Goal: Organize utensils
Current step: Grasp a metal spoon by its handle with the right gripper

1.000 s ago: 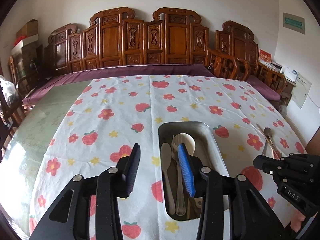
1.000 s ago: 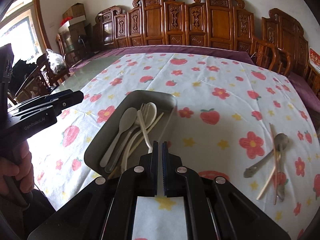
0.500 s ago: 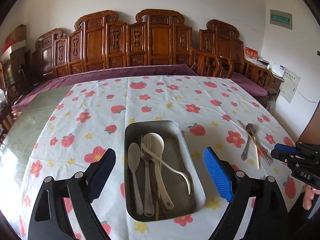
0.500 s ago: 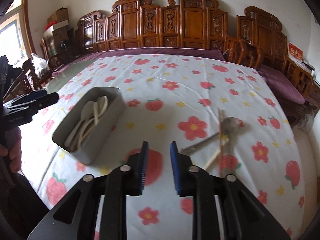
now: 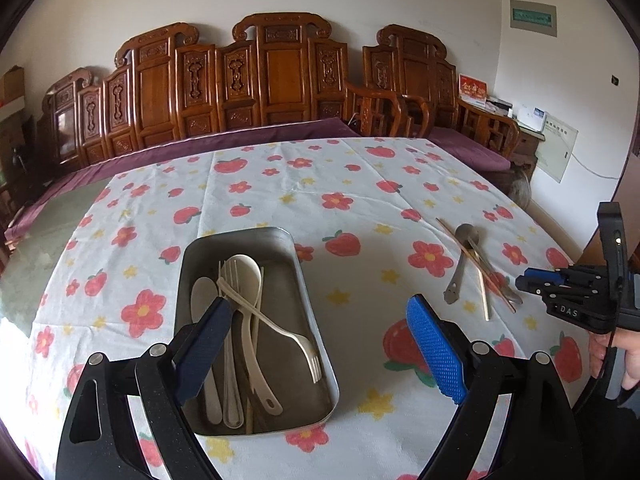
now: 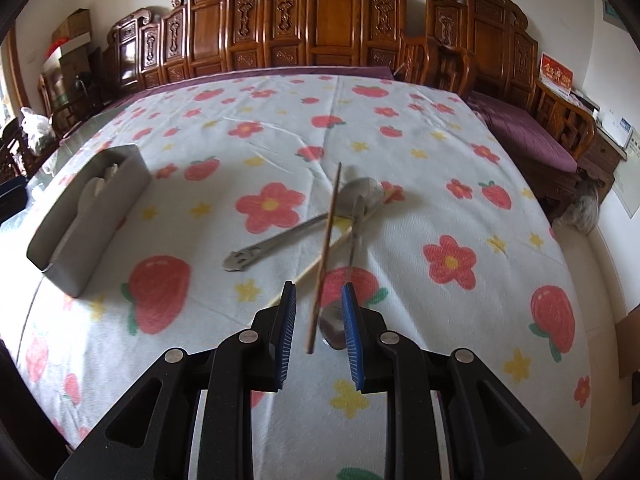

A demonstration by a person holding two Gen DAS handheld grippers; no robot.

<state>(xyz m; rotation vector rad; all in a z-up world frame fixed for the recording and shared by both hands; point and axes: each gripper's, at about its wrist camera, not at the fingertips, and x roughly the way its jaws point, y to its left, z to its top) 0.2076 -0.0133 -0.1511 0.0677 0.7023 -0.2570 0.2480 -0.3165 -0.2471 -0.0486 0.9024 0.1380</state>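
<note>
Right tool point(image 6: 318, 334) stands partly open, gripping nothing, its jaws straddling the near end of a brown chopstick point(image 6: 326, 248) in the loose pile just ahead. Left tool point(image 5: 320, 344) is wide open and empty over the metal tray point(image 5: 312, 300). Risk: closing here could drag the crossed spoon point(image 6: 354, 208) and pale chopstick along or scatter them.

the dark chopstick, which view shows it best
The right wrist view: the dark chopstick runs up the frame's middle, crossing the loose spoons, its near end between the open right gripper fingers. The left wrist view shows it small and far to the right.
</note>
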